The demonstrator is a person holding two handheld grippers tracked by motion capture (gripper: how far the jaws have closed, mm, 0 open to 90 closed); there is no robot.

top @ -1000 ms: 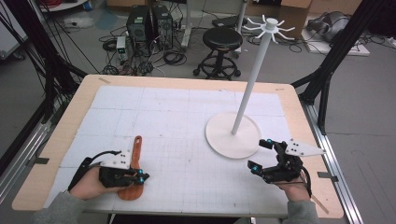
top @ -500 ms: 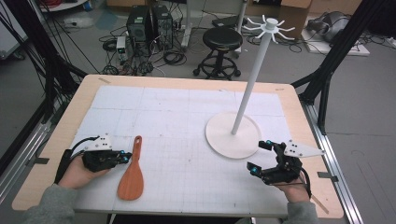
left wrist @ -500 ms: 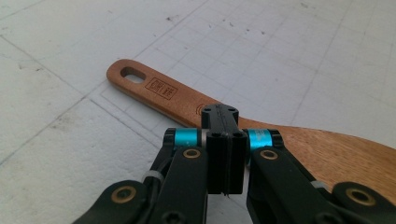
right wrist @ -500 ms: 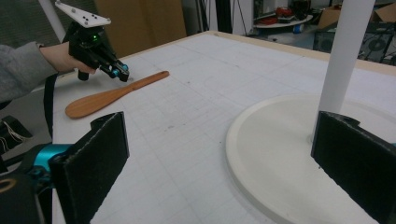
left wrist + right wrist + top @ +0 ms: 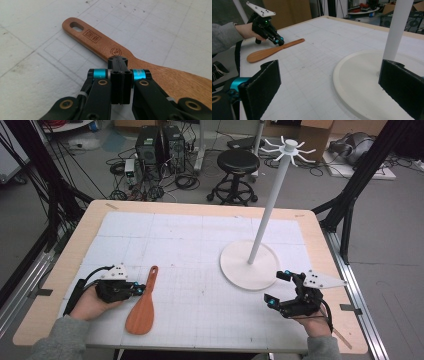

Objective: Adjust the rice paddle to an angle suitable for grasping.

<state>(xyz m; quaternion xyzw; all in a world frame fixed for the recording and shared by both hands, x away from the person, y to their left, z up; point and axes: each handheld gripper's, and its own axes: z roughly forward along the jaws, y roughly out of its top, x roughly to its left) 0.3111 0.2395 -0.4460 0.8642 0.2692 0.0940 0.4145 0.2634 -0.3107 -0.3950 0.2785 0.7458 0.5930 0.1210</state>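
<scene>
1. The wooden spatula (image 5: 143, 304) lies flat on the white mat (image 5: 200, 250) in the lower left of the high view, with its blade toward the bottom edge and its handle pointing up the frame.
2. The left gripper (image 5: 139, 289) is at the left side of the spatula, and its tip is at the handle's neck. In the left gripper view its fingers (image 5: 119, 82) are pressed together with no gap between them, and nothing is held; they sit over the handle, but I cannot tell if they touch it.
3. The right gripper (image 5: 279, 288) is in the lower right of the high view, just beside the round base of the white stand (image 5: 250, 264). Its fingers (image 5: 264, 85) are spread wide and empty.
4. The pole of the stand rises to a ring of hooks in the upper right of the frame.
5. The table (image 5: 70, 255) shows a wooden border around the mat.
</scene>
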